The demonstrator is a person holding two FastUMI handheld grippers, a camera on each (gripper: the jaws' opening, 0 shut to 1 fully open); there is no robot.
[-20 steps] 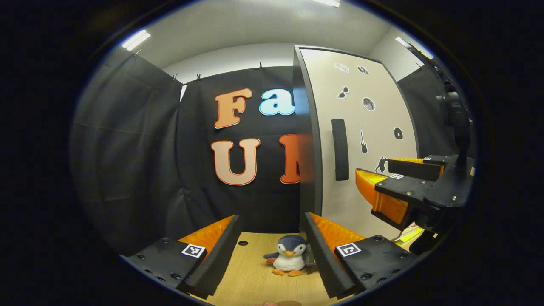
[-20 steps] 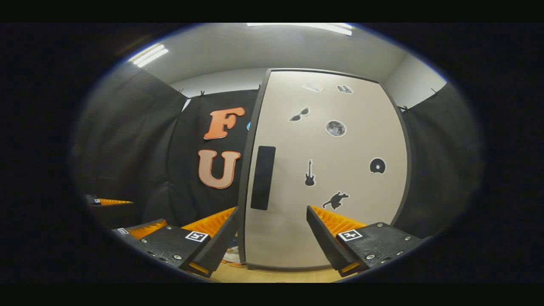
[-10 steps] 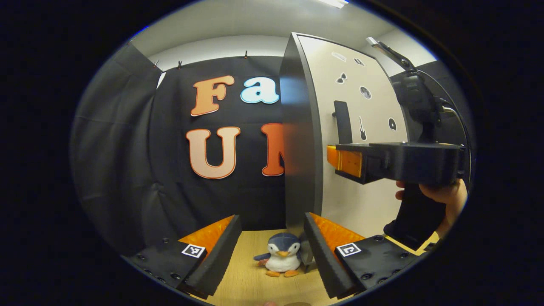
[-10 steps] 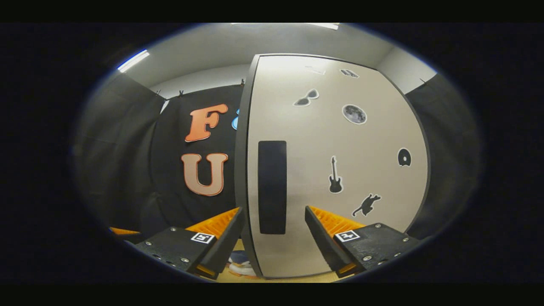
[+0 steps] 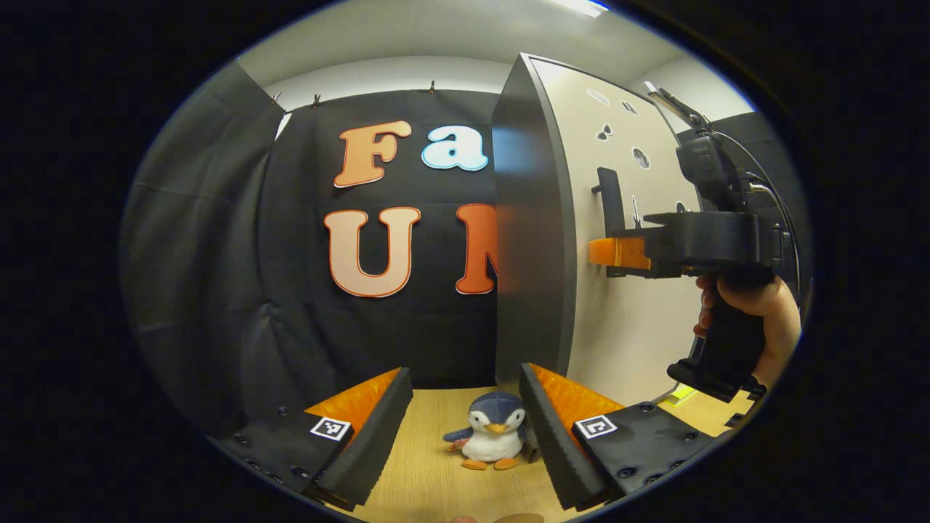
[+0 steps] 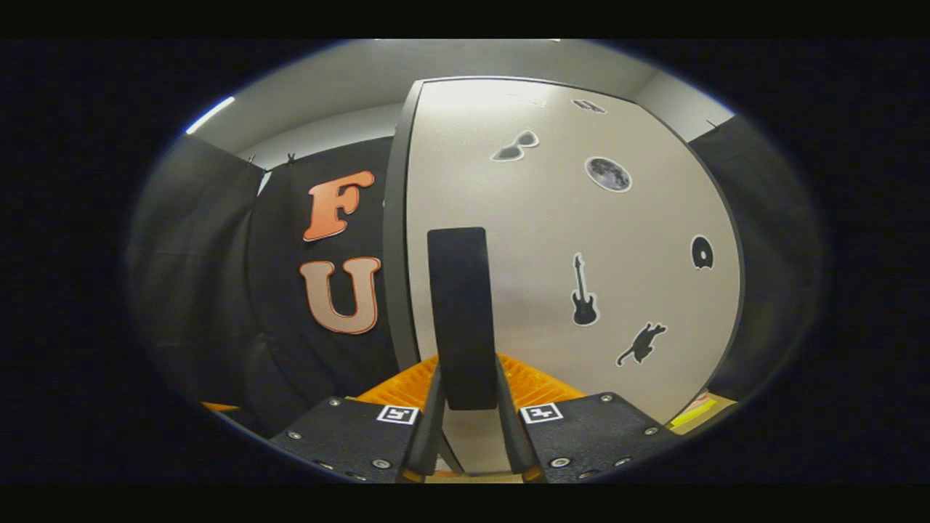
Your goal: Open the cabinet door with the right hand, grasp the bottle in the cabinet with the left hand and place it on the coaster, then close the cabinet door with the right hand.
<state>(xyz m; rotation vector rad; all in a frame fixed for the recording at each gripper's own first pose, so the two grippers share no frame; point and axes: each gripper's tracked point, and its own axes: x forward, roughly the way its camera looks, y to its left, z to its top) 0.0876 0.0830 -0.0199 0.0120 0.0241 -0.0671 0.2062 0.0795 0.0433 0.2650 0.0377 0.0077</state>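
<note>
Up close, the right gripper (image 6: 468, 407) has both fingers pressed on the black vertical handle (image 6: 460, 312) of the pale cabinet door (image 6: 552, 276), which carries small dark stickers. Ahead of the wide-open, empty left gripper (image 5: 461, 428) a plush penguin (image 5: 490, 439) sits on the light wooden counter (image 5: 429, 472); black cloth hangs behind.

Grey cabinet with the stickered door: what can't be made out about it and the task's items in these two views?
- Cabinet interior and bottle: hidden behind the closed pale grey cabinet door in the right gripper view.
- Coaster: cannot be picked out in either view.
- Yellow item beside the cabinet: cut off by the picture's edge, unidentifiable.
- Small stickers in the left gripper view: too small and oblique.
- Lower end of the black vertical handle: covered by the right gripper.
</note>
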